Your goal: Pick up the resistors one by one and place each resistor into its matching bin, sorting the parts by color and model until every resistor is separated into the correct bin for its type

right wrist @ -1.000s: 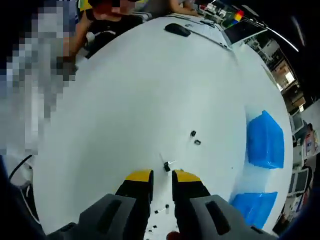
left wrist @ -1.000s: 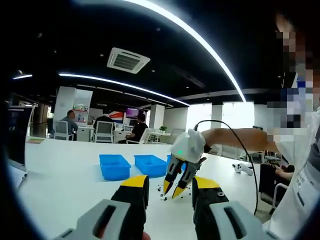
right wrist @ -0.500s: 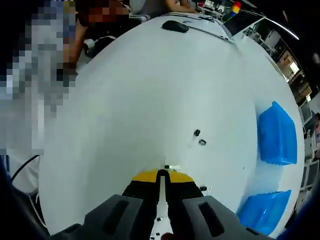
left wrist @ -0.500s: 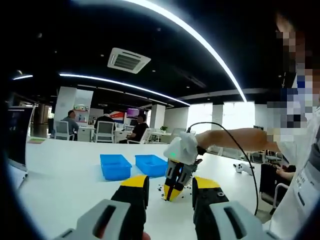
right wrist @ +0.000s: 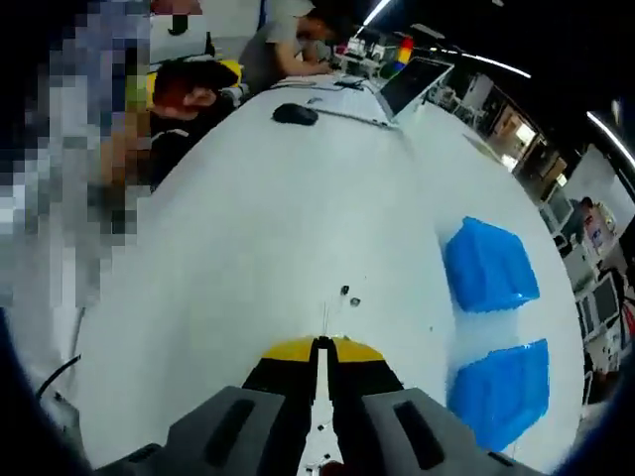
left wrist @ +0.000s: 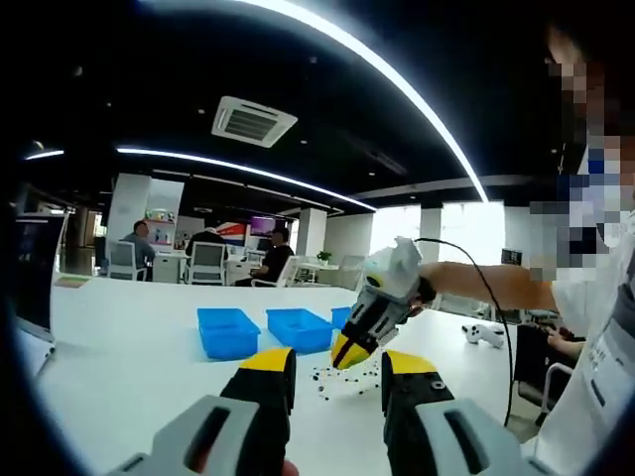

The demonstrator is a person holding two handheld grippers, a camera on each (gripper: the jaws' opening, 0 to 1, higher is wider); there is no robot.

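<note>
R gripper (right wrist: 322,342) has its yellow tips pressed together w/ thin wire leads poking out above them, so it looks pinched on a resistor (right wrist: 323,319), lifted off the white table (right wrist: 248,218). L gripper (left wrist: 337,369) held low, jaws spread, nothing between them. In the left gripper view the R gripper (left wrist: 349,354) hangs above a scatter of loose resistors (left wrist: 332,381), w/ blue bins (left wrist: 226,330) just behind. Step in hand, by my read: carry to matching bin. To do it well: keep the squeeze firm, leads are thin and may slip; check body colour before choosing a bin; release low inside the walls. Right gripper view adds two stray parts (right wrist: 349,295) on the table ahead, bins (right wrist: 488,268) off to one side, laptop (right wrist: 411,83) and mouse (right wrist: 295,114) far end. Part's colour too small to tell.
</note>
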